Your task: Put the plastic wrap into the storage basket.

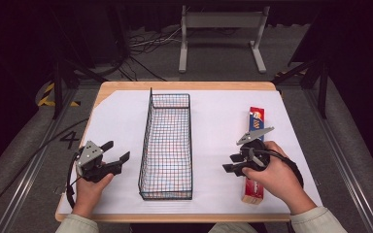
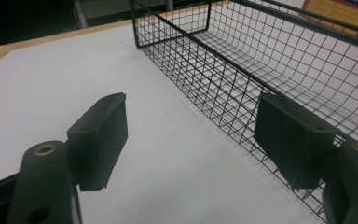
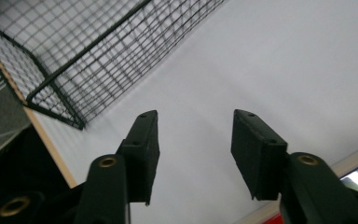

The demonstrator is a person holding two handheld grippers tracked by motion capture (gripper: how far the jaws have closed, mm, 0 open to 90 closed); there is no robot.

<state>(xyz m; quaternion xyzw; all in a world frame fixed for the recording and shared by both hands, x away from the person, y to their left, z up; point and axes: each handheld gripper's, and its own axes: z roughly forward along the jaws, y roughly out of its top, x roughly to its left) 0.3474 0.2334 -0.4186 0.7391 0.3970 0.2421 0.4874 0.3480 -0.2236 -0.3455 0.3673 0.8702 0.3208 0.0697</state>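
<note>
The long red cardboard box [image 1: 255, 145] lies flat beside the right gripper [image 1: 232, 163]; both grippers gape, holding nothing.

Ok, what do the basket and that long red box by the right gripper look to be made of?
The basket looks like thin metal wire with a dark, probably coated finish: an open welded-looking grid you can see the sheet through. The long red box looks like printed cardboard, slightly glossy, with sharp folded edges and a plain brownish end; its contents can't be told.
</note>
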